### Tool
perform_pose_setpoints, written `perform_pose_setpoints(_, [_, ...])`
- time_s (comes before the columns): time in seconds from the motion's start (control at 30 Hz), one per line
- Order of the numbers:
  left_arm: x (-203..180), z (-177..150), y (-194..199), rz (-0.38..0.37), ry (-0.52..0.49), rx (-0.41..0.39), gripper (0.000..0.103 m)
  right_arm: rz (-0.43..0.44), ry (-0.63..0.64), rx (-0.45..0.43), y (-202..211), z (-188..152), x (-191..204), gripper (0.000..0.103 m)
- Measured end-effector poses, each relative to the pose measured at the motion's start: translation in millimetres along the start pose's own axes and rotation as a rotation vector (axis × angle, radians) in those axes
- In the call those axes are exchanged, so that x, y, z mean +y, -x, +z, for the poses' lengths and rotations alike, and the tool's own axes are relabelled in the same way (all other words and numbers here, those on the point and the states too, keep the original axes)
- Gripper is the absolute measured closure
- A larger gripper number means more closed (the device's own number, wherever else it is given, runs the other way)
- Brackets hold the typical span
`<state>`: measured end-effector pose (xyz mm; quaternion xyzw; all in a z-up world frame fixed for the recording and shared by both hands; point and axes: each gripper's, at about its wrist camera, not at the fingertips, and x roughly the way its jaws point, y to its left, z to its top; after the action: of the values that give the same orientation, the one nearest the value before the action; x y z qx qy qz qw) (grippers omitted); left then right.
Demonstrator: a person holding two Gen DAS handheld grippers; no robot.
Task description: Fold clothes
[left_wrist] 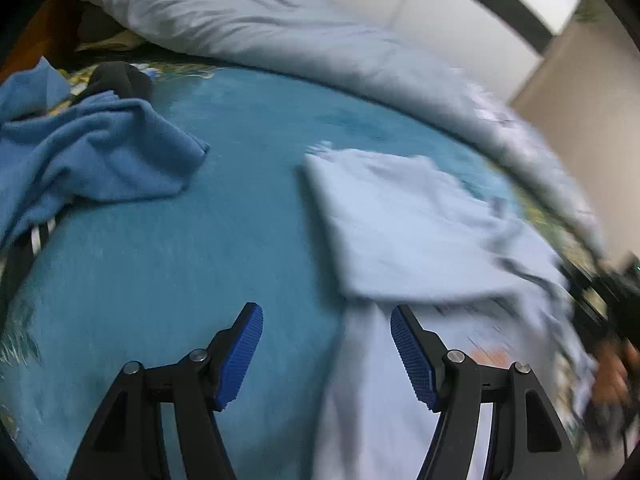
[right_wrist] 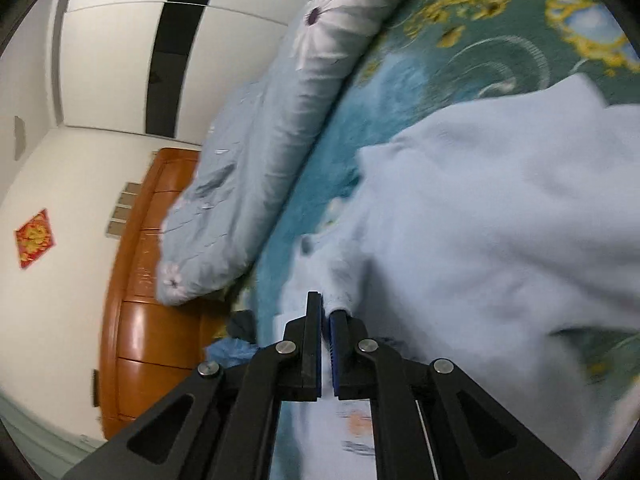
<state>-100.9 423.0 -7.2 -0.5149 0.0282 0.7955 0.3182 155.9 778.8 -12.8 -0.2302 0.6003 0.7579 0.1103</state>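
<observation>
A pale blue garment (left_wrist: 408,232) lies on the teal bedspread (left_wrist: 208,248), one part folded over another; a printed patch shows near its lower edge. My left gripper (left_wrist: 326,344) is open just above the garment's near left edge, with nothing between its blue pads (left_wrist: 240,356). In the right wrist view the same pale blue garment (right_wrist: 500,220) fills the right side, blurred by motion. My right gripper (right_wrist: 325,312) is shut on a bunched edge of that cloth. The hand holding the right gripper shows at the far right of the left wrist view.
A crumpled blue towel (left_wrist: 100,152) lies at the left, with a dark garment (left_wrist: 116,78) behind it. A grey floral duvet (left_wrist: 280,36) runs along the bed's far side. A wooden headboard (right_wrist: 148,300) and white wall (right_wrist: 52,280) stand beyond the bed.
</observation>
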Motion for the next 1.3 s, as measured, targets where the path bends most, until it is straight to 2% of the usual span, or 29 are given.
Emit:
perform_pose_setpoints(0.1, [-7.3, 15.2, -28.1, 0.117, -0.021, 0.029, 0.033, -0.11, 0.079, 0.051, 8.3, 0.7, -4.4, 0.098])
perform_pose_setpoints(0.23, [-12.6, 20.2, -39.5, 0.206, -0.084, 0.016, 0.031, -0.199, 0.213, 0.091, 18.0, -5.4, 6.3, 0.095])
perform_pose_setpoints(0.27, [-12.7, 20.8, -39.0, 0.221, -0.093, 0.008, 0.031, -0.243, 0.271, 0.095, 18.5, -8.7, 13.4, 0.091])
perform_pose_setpoints(0.33, [-4.2, 18.5, -34.2, 0.238, -0.072, 0.001, 0.031, -0.346, 0.397, 0.105, 17.9, -16.2, 28.3, 0.06])
perform_pose_setpoints(0.37, [0.0, 17.3, -31.8, 0.246, -0.062, -0.003, 0.031, -0.372, 0.449, 0.093, 20.6, -18.4, 34.5, 0.055])
perform_pose_setpoints(0.47, [12.8, 13.9, -24.5, 0.27, -0.03, -0.014, 0.031, -0.422, 0.524, 0.009, 31.7, -21.9, 43.2, 0.054])
perform_pose_setpoints(0.53, [21.2, 11.4, -19.2, 0.284, -0.008, -0.022, 0.032, -0.421, 0.593, 0.018, 24.0, -31.4, 52.9, 0.054])
perform_pose_setpoints(0.63, [23.5, 3.7, 9.6, 0.223, 0.013, -0.083, 0.032, -0.431, 0.715, 0.1, -15.5, -52.8, 68.7, 0.054])
perform_pose_setpoints(0.8, [24.0, -17.8, 60.6, 0.161, -0.01, -0.176, 0.032, -0.566, 0.863, 0.135, -67.5, -76.4, 71.3, 0.054])
perform_pose_setpoints(0.9, [32.8, -32.3, 80.6, 0.157, 0.01, -0.197, 0.032, -0.645, 0.909, 0.159, -88.3, -82.5, 67.0, 0.054])
perform_pose_setpoints(0.93, [35.8, -36.9, 85.2, 0.164, 0.015, -0.203, 0.032, -0.649, 0.912, 0.152, -88.1, -82.8, 66.9, 0.056])
perform_pose_setpoints(0.97, [37.5, -43.0, 89.6, 0.169, 0.019, -0.211, 0.032, -0.659, 0.902, 0.139, -87.7, -81.0, 67.4, 0.061])
perform_pose_setpoints(1.0, [39.0, -45.4, 89.8, 0.168, 0.024, -0.211, 0.032, -0.67, 0.881, 0.127, -86.4, -76.8, 67.3, 0.084])
perform_pose_setpoints(1.03, [42.0, -48.7, 90.7, 0.162, 0.032, -0.207, 0.032, -0.664, 0.852, 0.126, -81.9, -70.6, 65.8, 0.097])
perform_pose_setpoints(1.13, [50.6, -60.1, 90.3, 0.15, 0.057, -0.2, 0.032, -0.558, 0.751, 0.076, -51.0, -42.7, 71.2, 0.098])
perform_pose_setpoints(1.2, [56.2, -65.1, 89.1, 0.186, 0.061, -0.201, 0.032, -0.511, 0.724, 0.017, -27.2, -24.8, 79.5, 0.098])
perform_pose_setpoints(1.23, [58.9, -67.8, 88.4, 0.207, 0.065, -0.201, 0.032, -0.505, 0.722, -0.015, -15.6, -16.3, 83.5, 0.098])
perform_pose_setpoints(1.3, [64.6, -72.9, 84.9, 0.201, 0.088, -0.187, 0.032, -0.538, 0.699, -0.07, 5.7, 3.2, 83.1, 0.098])
